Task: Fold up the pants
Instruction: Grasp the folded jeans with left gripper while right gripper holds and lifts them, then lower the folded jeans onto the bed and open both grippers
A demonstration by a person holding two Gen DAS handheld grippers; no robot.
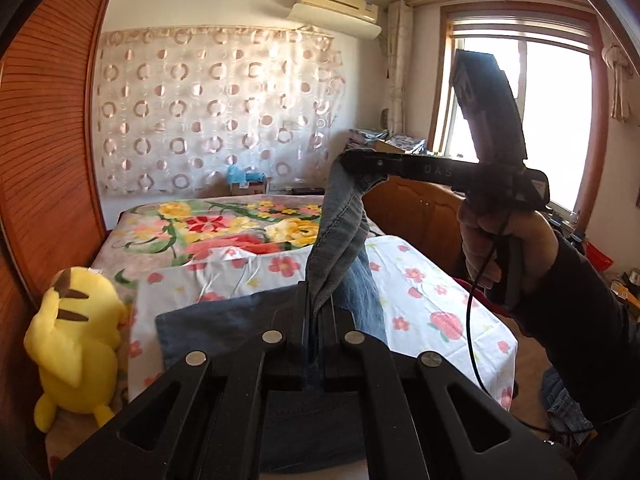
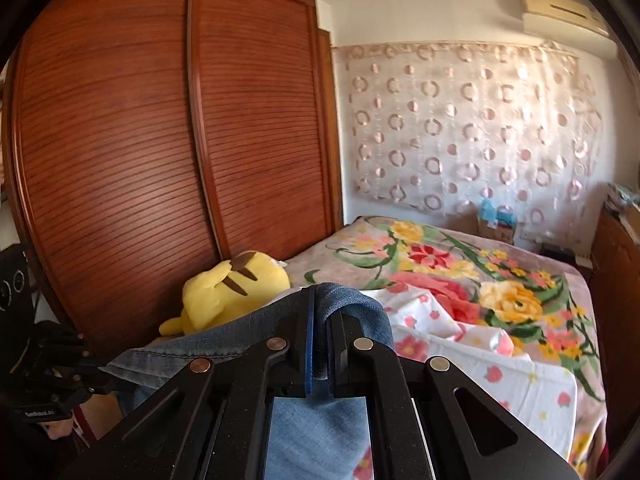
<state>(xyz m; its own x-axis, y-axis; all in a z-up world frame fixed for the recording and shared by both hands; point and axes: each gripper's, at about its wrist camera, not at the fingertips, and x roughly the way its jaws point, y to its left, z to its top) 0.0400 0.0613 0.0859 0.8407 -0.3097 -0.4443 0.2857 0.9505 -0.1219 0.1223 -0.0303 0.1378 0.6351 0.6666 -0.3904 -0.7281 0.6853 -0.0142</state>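
Note:
The pants are blue denim jeans (image 1: 340, 240), held up in the air above the bed. My left gripper (image 1: 318, 300) is shut on one edge of the denim. My right gripper (image 1: 360, 164) shows in the left wrist view, higher and farther, shut on another part of the same jeans, which hang stretched between the two. In the right wrist view my right gripper (image 2: 320, 320) clamps a fold of the jeans (image 2: 348, 304), and denim hangs below it. My left gripper (image 2: 96, 368) shows at the far left there, on the denim edge.
A bed with a floral blanket (image 1: 224, 220) and a white flowered sheet (image 1: 420, 280) lies below. A yellow plush toy (image 1: 80, 336) sits at its left edge by a wooden wardrobe (image 2: 160, 140). A wooden cabinet (image 1: 424, 208) and window stand at the right.

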